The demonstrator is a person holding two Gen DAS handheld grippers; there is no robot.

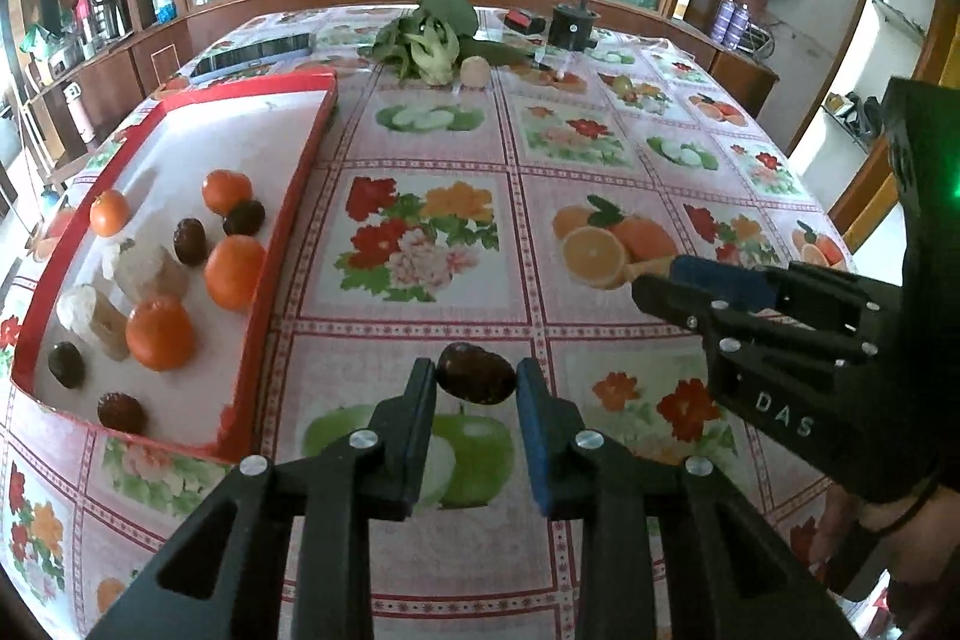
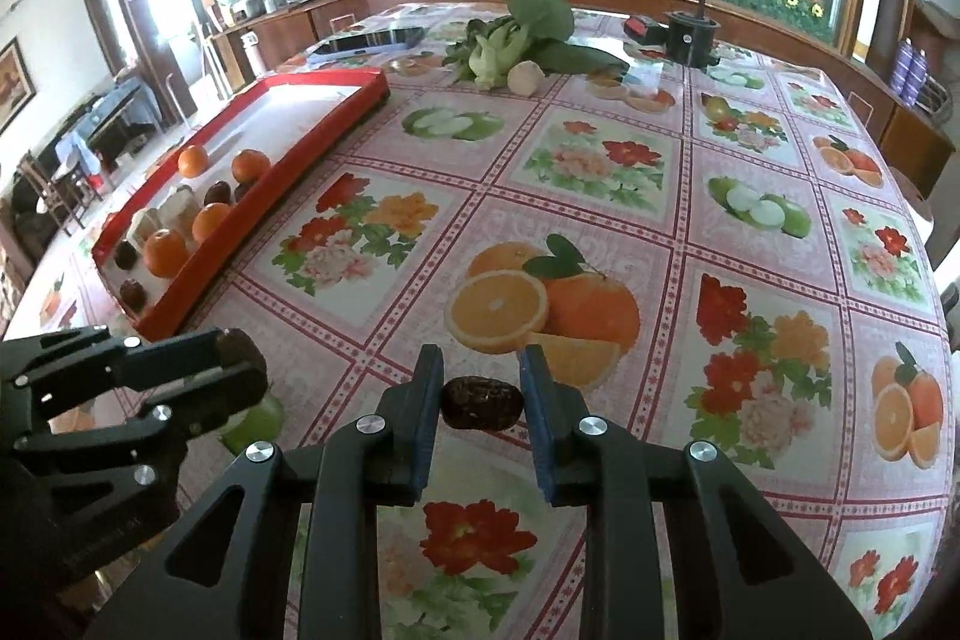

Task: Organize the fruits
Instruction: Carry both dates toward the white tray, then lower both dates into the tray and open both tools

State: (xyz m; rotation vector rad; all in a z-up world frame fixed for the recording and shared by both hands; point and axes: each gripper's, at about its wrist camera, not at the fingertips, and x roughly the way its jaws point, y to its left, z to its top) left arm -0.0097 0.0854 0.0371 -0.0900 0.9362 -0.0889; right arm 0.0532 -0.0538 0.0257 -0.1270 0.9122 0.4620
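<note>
The left gripper [image 1: 476, 381] clamps a dark date [image 1: 477, 382]; the right gripper [image 2: 481, 403] clamps a second date [image 2: 482, 403]. Both hang over the fruit-print tablecloth [image 1: 540, 148]. The red tray [image 1: 300, 172] holds oranges [image 1: 234, 271]. Wood cabinets line the room.

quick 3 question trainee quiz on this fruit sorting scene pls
1. True or false: each gripper is shut on a dark date.
2. How many oranges lie in the red tray?
A. two
B. four
C. six
3. Fill in: the leafy greens lie at the table's ____ end, far from both cameras.

Key
1. True: the left gripper pinches the left date, and the right gripper pinches the right date.
2. B: four oranges, among dates and pale pieces.
3. far
</note>
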